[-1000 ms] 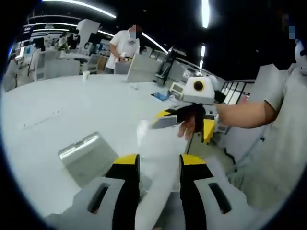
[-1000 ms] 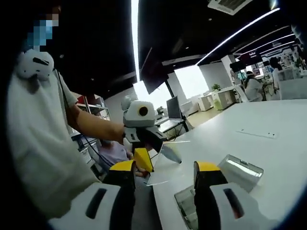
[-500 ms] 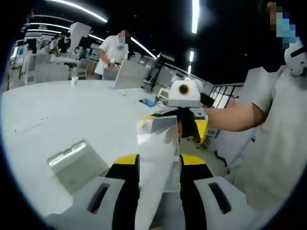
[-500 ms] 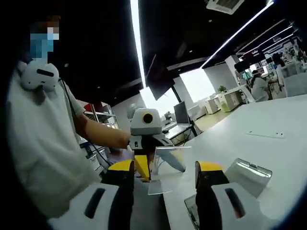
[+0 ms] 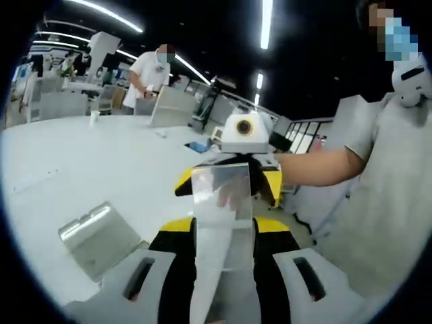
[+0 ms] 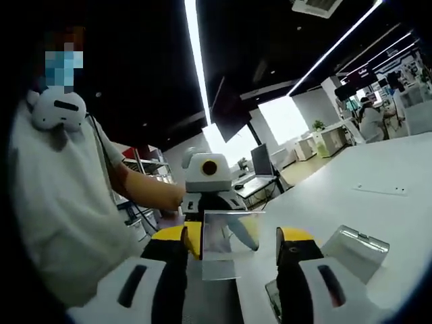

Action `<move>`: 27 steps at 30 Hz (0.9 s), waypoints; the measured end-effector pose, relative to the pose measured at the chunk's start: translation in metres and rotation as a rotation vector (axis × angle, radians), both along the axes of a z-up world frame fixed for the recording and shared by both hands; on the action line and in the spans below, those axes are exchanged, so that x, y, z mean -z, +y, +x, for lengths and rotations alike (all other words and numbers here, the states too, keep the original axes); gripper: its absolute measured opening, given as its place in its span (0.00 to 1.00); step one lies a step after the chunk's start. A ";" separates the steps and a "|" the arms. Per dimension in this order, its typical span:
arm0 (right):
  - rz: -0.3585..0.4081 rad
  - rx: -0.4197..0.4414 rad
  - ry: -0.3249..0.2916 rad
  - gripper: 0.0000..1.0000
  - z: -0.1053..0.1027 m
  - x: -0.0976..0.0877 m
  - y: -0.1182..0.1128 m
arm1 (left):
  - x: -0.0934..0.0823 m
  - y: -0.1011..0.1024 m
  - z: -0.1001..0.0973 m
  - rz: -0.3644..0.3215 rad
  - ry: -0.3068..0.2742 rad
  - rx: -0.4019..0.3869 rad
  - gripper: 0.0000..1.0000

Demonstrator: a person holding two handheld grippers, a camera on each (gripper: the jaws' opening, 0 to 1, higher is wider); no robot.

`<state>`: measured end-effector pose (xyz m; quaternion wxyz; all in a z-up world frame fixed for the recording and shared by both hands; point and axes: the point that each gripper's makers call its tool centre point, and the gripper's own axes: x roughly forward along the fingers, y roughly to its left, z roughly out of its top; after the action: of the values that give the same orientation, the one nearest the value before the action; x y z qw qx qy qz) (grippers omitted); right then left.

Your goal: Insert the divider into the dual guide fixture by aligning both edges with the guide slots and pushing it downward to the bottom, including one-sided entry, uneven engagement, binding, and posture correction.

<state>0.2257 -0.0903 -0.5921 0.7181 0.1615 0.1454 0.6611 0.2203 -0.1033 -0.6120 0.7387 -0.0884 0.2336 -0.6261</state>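
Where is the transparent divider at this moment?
In the left gripper view the divider stands upright between the two grippers, above the white table, right of the metal fixture.

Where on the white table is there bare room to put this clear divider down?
The white table lies bare between the metal guide fixture and the far clutter by the standing person. It is crowded near the table edge, where the clear divider stands upright between the left gripper and right gripper.
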 end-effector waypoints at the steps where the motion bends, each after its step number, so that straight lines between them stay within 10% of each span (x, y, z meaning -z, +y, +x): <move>1: 0.000 -0.004 0.000 0.47 -0.001 0.000 0.000 | 0.000 0.000 0.000 0.000 -0.001 0.001 0.30; 27: 0.017 -0.020 -0.002 0.32 -0.005 0.000 0.000 | -0.005 -0.004 -0.005 -0.022 0.001 0.023 0.30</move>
<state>0.2210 -0.0905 -0.5920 0.7101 0.1653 0.1406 0.6698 0.2149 -0.1074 -0.6072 0.7301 -0.0942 0.2283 -0.6371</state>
